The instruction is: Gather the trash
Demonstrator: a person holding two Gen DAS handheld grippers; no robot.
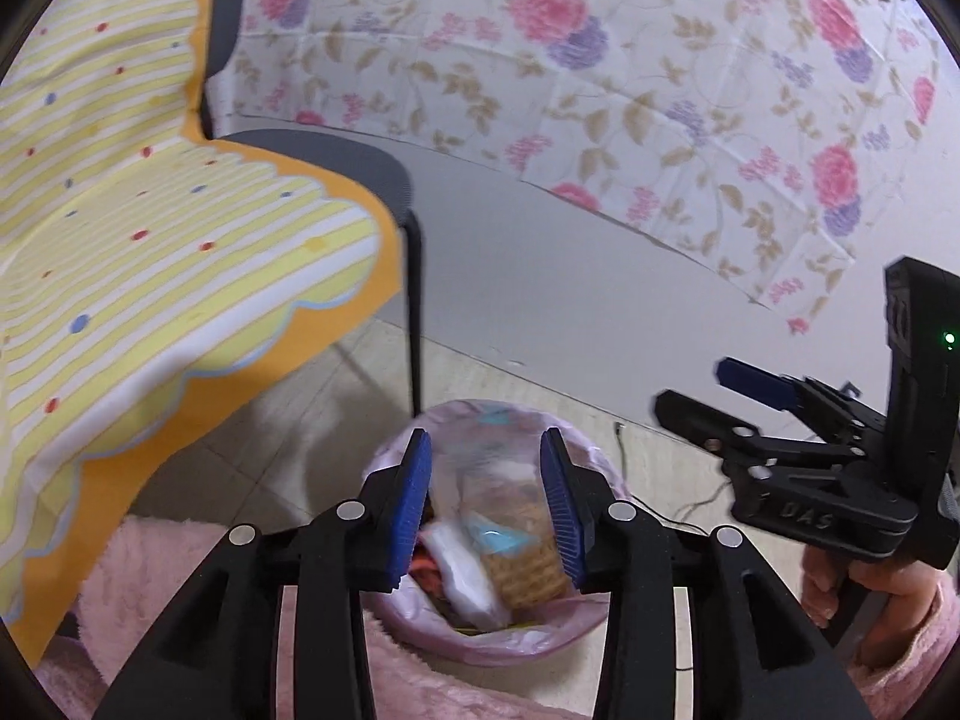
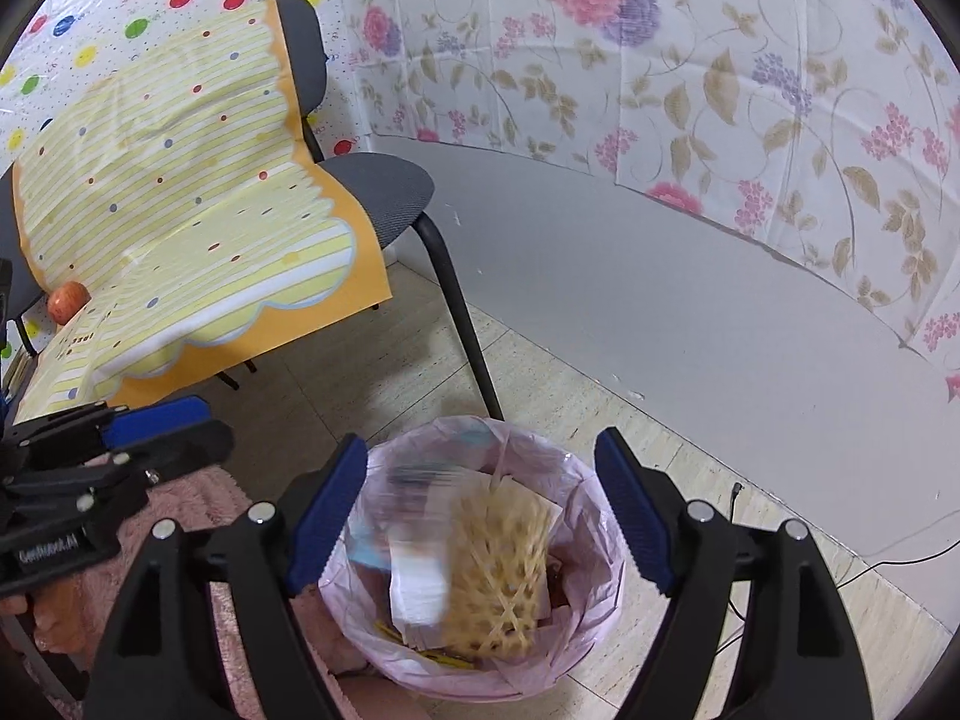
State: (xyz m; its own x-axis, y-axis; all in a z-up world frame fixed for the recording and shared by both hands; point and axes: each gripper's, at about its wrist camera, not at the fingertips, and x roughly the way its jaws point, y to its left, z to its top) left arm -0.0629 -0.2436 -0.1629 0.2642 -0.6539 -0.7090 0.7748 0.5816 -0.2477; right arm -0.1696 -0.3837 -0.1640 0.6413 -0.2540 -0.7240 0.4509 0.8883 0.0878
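A bin lined with a pink bag (image 2: 558,462) stands on the floor below both grippers, its rim (image 1: 510,642) also showing in the left wrist view. Inside lie a yellow foam net (image 2: 504,570) and a white wrapper (image 2: 420,588), both blurred. The left view shows the same net (image 1: 528,570) and wrapper (image 1: 462,576). My left gripper (image 1: 487,510) hovers over the bin, open, with nothing between its blue pads. My right gripper (image 2: 480,510) is open wider above the same bin and is empty. Each gripper appears in the other's view: right (image 1: 708,399), left (image 2: 180,429).
A dark chair (image 2: 390,192) draped with a yellow striped cloth (image 2: 180,192) stands left of the bin, one chair leg (image 2: 468,336) close to it. An orange fruit (image 2: 67,302) lies on the cloth. A floral sheet (image 2: 720,90) covers the wall. A thin cable (image 2: 738,492) runs along the floor on the right.
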